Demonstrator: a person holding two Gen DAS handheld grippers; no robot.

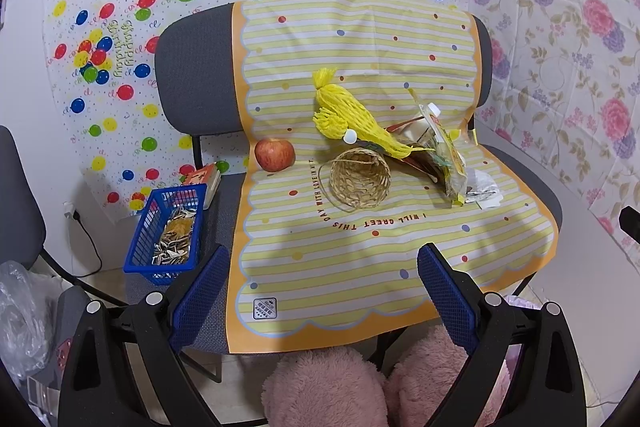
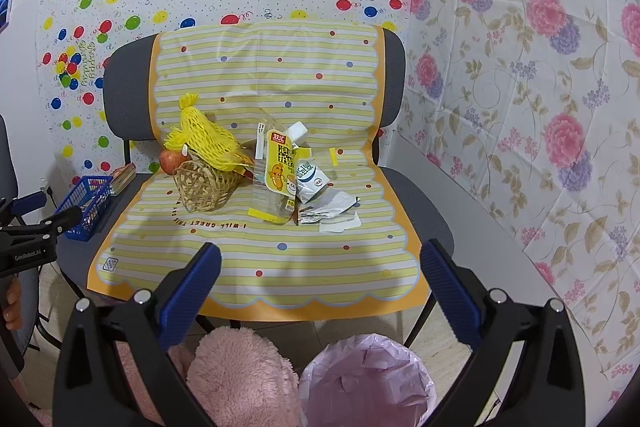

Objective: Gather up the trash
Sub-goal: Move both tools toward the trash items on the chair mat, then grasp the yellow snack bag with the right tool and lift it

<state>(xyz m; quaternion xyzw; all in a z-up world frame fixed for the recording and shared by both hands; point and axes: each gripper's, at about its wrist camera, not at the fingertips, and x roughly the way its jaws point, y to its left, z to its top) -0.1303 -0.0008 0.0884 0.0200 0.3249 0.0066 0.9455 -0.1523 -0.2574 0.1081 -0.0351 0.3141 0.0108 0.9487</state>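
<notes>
Trash lies on a yellow striped mat (image 2: 272,251) over a grey chair seat: a yellow snack wrapper (image 2: 276,175), a white drink pouch (image 2: 310,179), crumpled white paper (image 2: 336,211) and yellow fruit netting (image 2: 208,139). The same pile shows in the left wrist view, with the netting (image 1: 352,115) and wrappers (image 1: 444,155). A bin with a pink bag (image 2: 368,379) stands on the floor under my right gripper. My left gripper (image 1: 324,275) and right gripper (image 2: 320,275) are both open and empty, held in front of the chair, short of the trash.
A woven basket (image 1: 360,183) lies tipped beside a red apple (image 1: 274,155). A blue basket (image 1: 166,231) of seed shells sits at the seat's left edge next to a small book (image 1: 204,179). Pink fluffy slippers (image 1: 320,387) are below. The left gripper shows at the left edge of the right wrist view (image 2: 36,227).
</notes>
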